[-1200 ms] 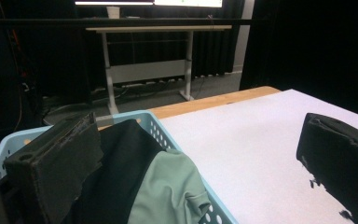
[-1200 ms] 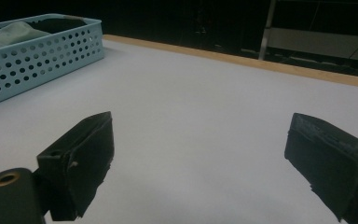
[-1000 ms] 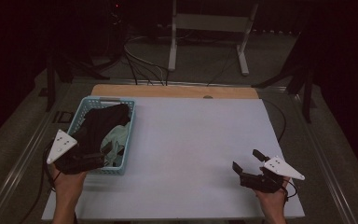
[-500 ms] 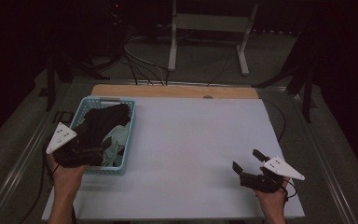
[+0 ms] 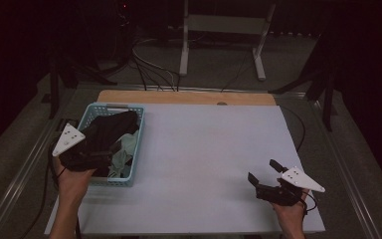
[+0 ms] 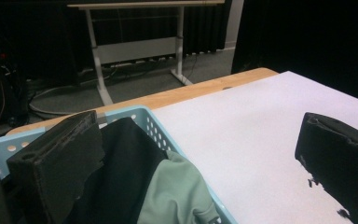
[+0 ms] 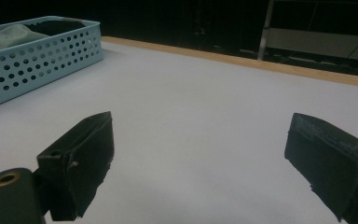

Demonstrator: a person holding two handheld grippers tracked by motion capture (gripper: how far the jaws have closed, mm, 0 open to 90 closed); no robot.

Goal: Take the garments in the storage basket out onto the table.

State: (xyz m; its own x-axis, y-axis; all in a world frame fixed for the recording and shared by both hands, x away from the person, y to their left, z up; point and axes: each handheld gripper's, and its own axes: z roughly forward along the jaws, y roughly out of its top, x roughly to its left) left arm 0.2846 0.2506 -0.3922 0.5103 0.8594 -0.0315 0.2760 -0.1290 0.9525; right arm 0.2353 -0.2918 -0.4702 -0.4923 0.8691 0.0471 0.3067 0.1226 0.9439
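Left gripper (image 5: 110,151) is hovering wide-jawed over the blue basket (image 5: 132,149) of dark and pale green clothes (image 6: 172,191), while the right gripper (image 5: 262,176) is waiting wide-jawed on the bare white surface (image 5: 214,149); nothing looks taken out yet.

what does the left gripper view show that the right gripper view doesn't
The left gripper view looks down into the basket: a black garment lies beside a pale green one, with the left gripper open and one jaw over the basket. It also has a white desk frame on the floor beyond. The right gripper view has the right gripper open over bare table, and the basket's perforated outer wall from the side. Both share the light blue basket, the white table top and its wooden far edge.
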